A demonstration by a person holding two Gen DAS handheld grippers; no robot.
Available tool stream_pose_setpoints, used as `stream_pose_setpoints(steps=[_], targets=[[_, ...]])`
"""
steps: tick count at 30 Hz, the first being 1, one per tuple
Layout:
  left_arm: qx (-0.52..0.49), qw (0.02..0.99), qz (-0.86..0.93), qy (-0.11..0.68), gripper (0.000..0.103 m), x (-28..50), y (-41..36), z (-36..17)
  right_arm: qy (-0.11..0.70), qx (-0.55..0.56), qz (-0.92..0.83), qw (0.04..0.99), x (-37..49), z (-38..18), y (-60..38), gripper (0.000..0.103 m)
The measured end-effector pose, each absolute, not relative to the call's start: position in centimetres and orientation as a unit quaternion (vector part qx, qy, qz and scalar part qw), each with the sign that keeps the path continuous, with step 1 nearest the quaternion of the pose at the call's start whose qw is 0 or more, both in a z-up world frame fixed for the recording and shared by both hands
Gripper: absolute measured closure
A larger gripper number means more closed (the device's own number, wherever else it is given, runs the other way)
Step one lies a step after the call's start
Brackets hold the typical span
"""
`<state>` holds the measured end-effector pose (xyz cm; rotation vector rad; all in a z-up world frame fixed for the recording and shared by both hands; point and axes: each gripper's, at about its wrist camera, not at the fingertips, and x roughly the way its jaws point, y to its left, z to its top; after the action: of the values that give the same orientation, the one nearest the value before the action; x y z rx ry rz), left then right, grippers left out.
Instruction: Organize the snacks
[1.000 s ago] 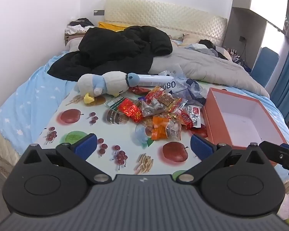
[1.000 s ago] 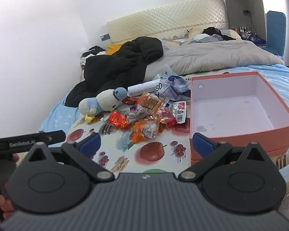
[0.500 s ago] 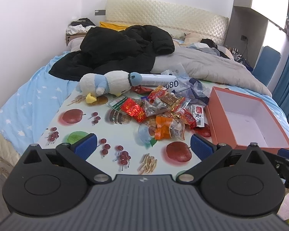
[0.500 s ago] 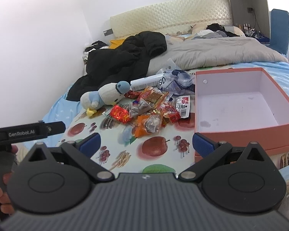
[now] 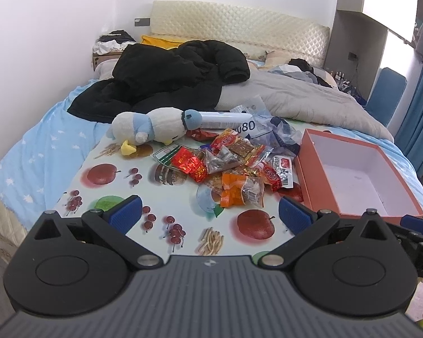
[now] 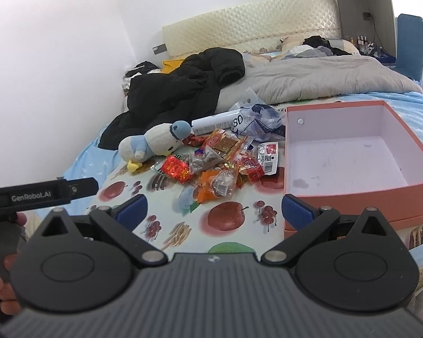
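Note:
A pile of snack packets (image 5: 231, 166) (image 6: 220, 166) lies in the middle of a fruit-print board (image 5: 104, 194) (image 6: 228, 242) on the bed. An orange packet (image 5: 239, 190) (image 6: 215, 184) is nearest to me. An empty orange box (image 5: 352, 174) (image 6: 352, 157) stands right of the pile. My left gripper (image 5: 210, 214) is open and empty, held near the board's front edge. My right gripper (image 6: 214, 211) is open and empty, in front of the box's left corner.
A plush duck (image 5: 152, 128) (image 6: 152, 143) lies left of the pile. A white tube (image 5: 222, 118) (image 6: 214, 122) and a crumpled plastic bag (image 5: 276, 133) (image 6: 259, 121) lie behind it. A black coat (image 5: 169, 76) and a grey duvet (image 5: 296, 98) cover the bed behind.
Both grippers have shifted a little, so the board, pile and box sit slightly differently in view. Both stay open and empty. Nothing on the board has moved.

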<state>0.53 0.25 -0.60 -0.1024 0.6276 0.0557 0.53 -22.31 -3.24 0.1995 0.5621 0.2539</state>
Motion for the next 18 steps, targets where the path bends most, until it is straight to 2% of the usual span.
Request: stream_pose_setpoints(steps=[18], targets=[[-0.050,0.950,0.024,0.307,0.000,0.10,-0.01,-0.16,0.268,0.092,0.129,0.950,0.33,-2.69,-22.00,0.000]])
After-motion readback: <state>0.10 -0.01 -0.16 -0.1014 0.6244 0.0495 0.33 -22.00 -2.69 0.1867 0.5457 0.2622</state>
